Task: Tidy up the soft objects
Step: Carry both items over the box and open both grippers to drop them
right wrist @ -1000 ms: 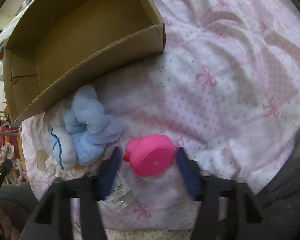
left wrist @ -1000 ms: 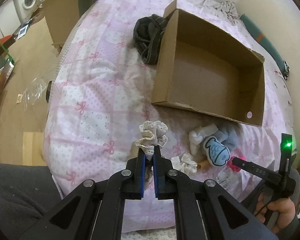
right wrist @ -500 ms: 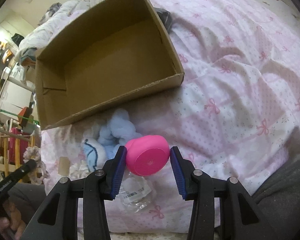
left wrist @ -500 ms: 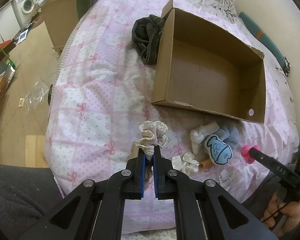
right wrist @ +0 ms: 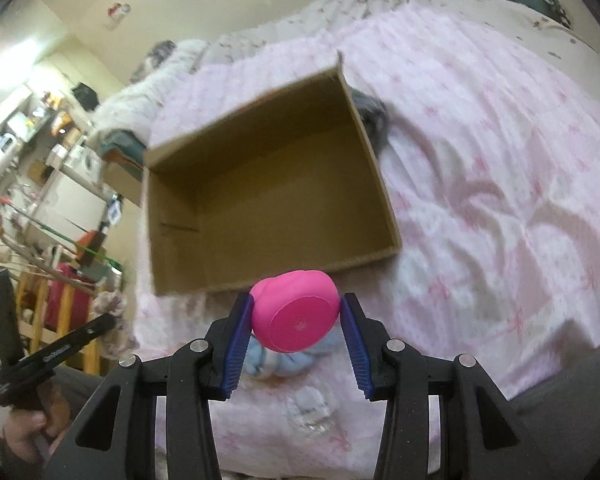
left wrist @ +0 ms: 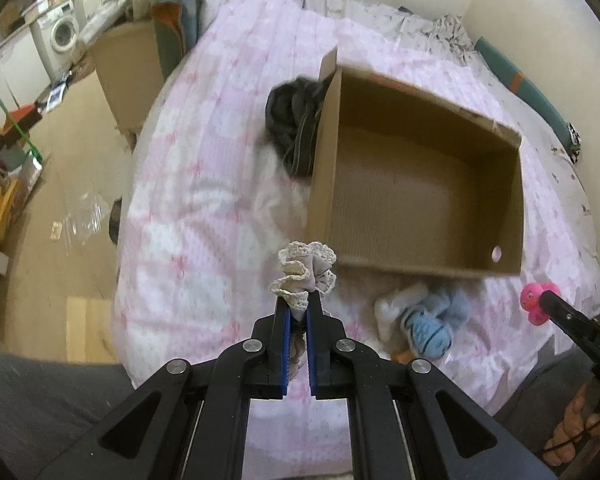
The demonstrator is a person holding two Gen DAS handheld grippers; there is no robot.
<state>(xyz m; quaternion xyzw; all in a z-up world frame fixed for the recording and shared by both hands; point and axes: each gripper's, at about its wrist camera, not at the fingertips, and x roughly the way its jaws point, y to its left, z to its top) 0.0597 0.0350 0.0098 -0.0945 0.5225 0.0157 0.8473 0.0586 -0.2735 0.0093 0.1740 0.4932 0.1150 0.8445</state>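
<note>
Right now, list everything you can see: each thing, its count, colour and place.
cardboard box: 1, brown, open and empty, on the bed
lace-trimmed scrunchie: 1, cream and grey, in the left gripper
rubber duck: 1, pink, in the right gripper
plush toy: 1, blue and white, on the quilt before the box
dark garment: 1, grey-black, beside the box
quilt: 1, pink and white
washing machine: 1, white, far left
left gripper: 1, black, blue pads
right gripper: 1, black, blue pads

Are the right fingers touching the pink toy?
Touching. The right wrist view shows both blue fingers pressed against the sides of the pink toy, which is lifted off the bed.
</note>
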